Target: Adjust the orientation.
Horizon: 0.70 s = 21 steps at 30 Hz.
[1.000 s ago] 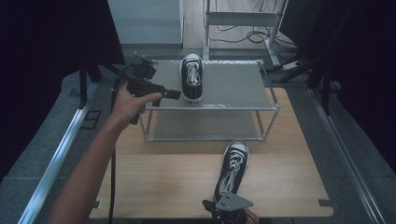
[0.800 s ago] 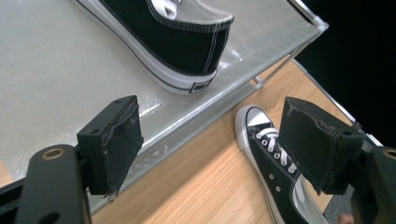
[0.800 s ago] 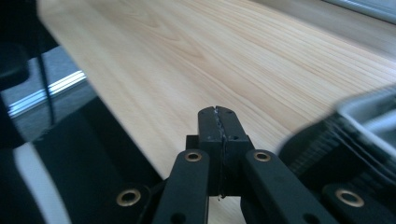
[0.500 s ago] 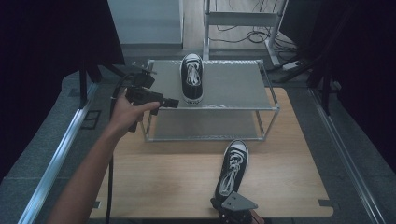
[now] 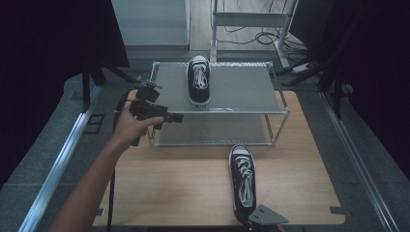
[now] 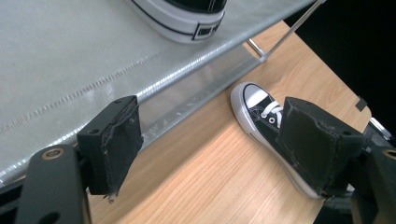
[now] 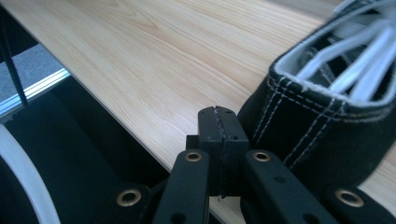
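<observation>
Shift since a second back: left gripper point(image 5: 175, 117) has dropped lower beside the rack's front left corner; right gripper point(image 7: 218, 122) has slid along the table's near edge, close by the heel of the shoe on the table point(image 5: 242, 175)
Left claw: jaws apart, nothing between the pads; through them you look down at the shoe's white toe cap
Right claw: pressed fully together, gripping nothing; its tip sits just beside the heel, and I cannot tell whether it touches
Shoe on the table: flat on the wooden table point(image 5: 183, 193), toe towards the rack point(image 5: 232, 92), heel near the person
Its partner: shoe on the rack point(image 5: 198, 79), on the top shelf, left of centre
Handling, my guess: light; canvas upper soft and collapsible, rubber sole and toe cap firm and grippy; laces loose, liable to snag
Where to grip: the stitched heel collar, one pad inside and one outside; the toe cap looks too broad and rounded
</observation>
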Motion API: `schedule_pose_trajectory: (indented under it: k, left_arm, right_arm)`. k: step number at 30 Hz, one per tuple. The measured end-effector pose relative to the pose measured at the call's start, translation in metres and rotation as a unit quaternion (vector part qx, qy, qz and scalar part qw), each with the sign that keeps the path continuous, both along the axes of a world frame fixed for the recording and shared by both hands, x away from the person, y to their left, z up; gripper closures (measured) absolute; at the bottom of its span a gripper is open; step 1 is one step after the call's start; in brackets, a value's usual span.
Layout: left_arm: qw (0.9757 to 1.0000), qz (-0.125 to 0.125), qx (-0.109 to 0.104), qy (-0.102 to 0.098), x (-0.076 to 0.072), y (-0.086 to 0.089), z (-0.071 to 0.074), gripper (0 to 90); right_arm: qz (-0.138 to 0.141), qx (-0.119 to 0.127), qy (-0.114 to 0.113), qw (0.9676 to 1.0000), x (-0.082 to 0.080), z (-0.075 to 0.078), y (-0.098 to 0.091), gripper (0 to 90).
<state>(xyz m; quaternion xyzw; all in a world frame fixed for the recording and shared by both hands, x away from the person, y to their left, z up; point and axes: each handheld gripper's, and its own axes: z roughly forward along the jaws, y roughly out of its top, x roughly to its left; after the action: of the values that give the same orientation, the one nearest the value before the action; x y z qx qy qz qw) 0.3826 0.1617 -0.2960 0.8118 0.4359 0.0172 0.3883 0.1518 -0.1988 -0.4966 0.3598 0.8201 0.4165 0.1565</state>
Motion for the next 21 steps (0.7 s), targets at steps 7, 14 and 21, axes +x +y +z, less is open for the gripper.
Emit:
schedule_pose_trajectory:
  k: [7, 14, 21]
  left_arm:
    - [1.0, -0.007, 0.003, 0.001, -0.01, 0.001, -0.013, 21.3]
    - [0.9999, -0.015, 0.007, 0.003, -0.02, 0.001, -0.029, 21.3]
    - [0.9998, -0.016, 0.012, 0.0, -0.029, 0.004, -0.041, 21.3]
  right_arm:
    - [-0.022, -0.012, 0.002, 0.9997, -0.002, 0.003, -0.022, 90.0]
    - [-0.041, -0.006, 0.018, 0.999, 0.004, 0.004, -0.049, 90.0]
    - [-0.068, 0.016, 0.023, 0.9973, 0.016, 0.004, -0.071, 90.0]
